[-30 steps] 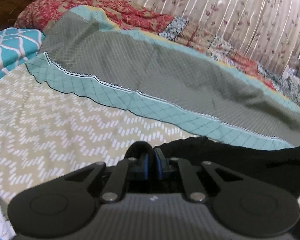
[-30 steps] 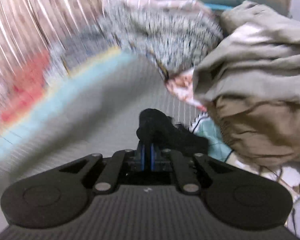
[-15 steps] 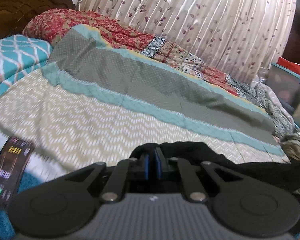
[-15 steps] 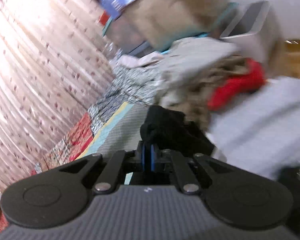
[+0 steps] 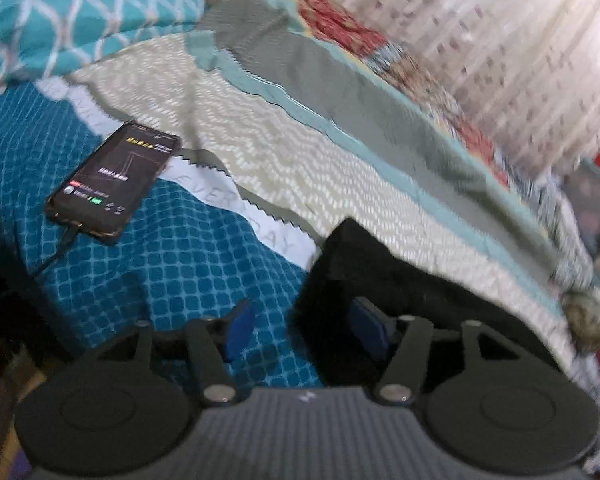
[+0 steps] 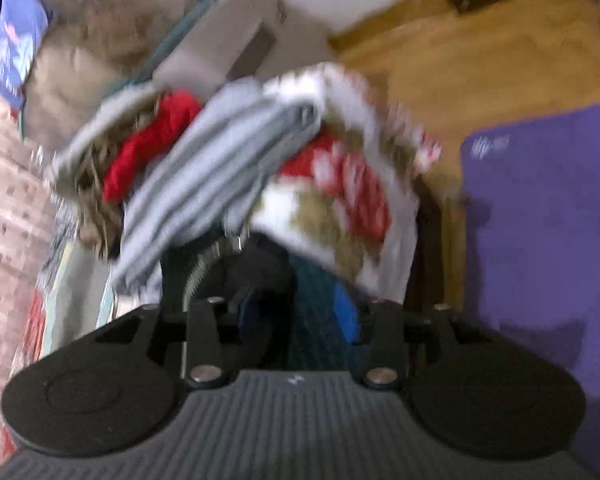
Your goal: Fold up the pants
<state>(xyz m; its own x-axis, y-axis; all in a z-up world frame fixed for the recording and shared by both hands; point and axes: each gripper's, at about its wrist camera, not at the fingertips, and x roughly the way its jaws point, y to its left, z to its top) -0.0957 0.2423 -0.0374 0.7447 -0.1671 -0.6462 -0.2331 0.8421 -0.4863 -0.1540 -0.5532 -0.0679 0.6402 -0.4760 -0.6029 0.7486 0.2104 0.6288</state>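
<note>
The black, soft-fabric pants (image 5: 400, 280) lie on the bed (image 5: 308, 168) as a flat dark mass whose long axis runs from the left gripper (image 5: 300, 330) toward the right edge of the left wrist view. One squared corner of the cloth rises just ahead of that gripper's right-hand blue pad. The left jaws are opening and stand at a middle width. The cloth edge sits against or just beside the right-hand pad, while the gap itself shows mostly the teal bedcover, so no grip is evident.

In the right wrist view the right gripper (image 6: 296, 312) also has opening jaws at a middle width. A black bunch of the pants (image 6: 236, 276), with a pale toothed zipper strip running along it, lies over and just ahead of the left-hand finger (blur prevents a firmer reading of contact). Dark teal fabric shows through the gap.

Judged from this layout, each gripper sits at one end of the garment, and both appear to be releasing it onto the bed.

Materials and surroundings:
- Bedcover: quilted cotton in banded prints, a teal grid, beige chevron and grey-green dotted strip.
- A black rectangular smartphone (image 5: 112, 178) with a lit screen and attached cable lies well to the left of the pants.
- A heap of striped grey, red and floral clothing (image 6: 260, 160) sits beyond the right gripper.
</note>
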